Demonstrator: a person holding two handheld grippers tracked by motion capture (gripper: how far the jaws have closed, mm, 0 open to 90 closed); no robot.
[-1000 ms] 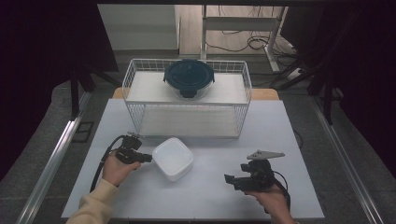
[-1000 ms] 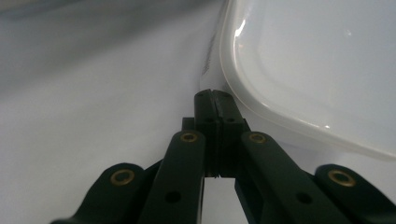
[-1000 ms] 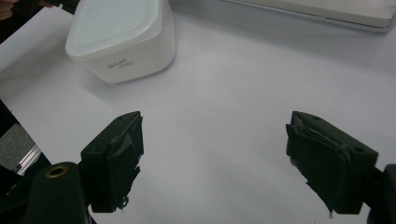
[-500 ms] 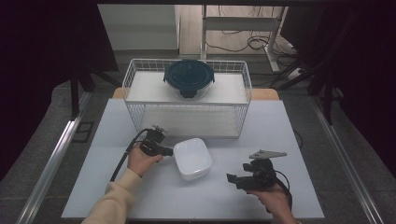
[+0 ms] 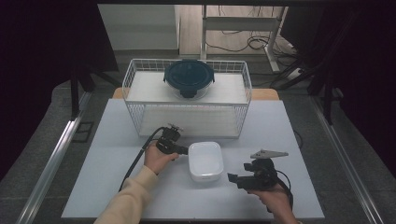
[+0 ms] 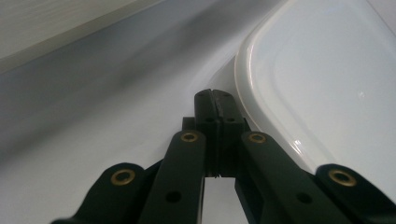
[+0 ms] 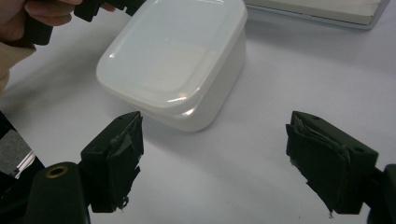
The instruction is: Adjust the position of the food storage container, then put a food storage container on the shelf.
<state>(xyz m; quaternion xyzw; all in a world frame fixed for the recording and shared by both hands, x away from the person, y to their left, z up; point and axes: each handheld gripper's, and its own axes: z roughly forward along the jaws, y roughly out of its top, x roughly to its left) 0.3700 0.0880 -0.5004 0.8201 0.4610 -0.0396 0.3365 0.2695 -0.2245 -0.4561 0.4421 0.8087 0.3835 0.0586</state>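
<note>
Container, white plastic with its lid on, sits on the pale table just in front of the wire basket, near the basket's front wall and slightly right of its middle in the high view; its long axis runs roughly front to back, away from the person and toward the basket. Inside the basket rests a dark round-lidded bowl, well behind the container. Left gripper sits touching or just beside the container's left edge; right gripper lies near its front right corner, apart from it. Left gripper view: jaws pressed flat together with nothing between them, tips right at the rim of the container's lid; contact cannot be confirmed. Right gripper view: jaws spread wide and empty, the container lying ahead between their lines, one rounded corner nearest. Judgement: glossy, smooth, rigid shell, probably light and perhaps empty, so likely to skid when nudged and to slip under a pinch. Best hold seems across the short sides under the lid's overhanging lip, or one wall with the rim.
</note>
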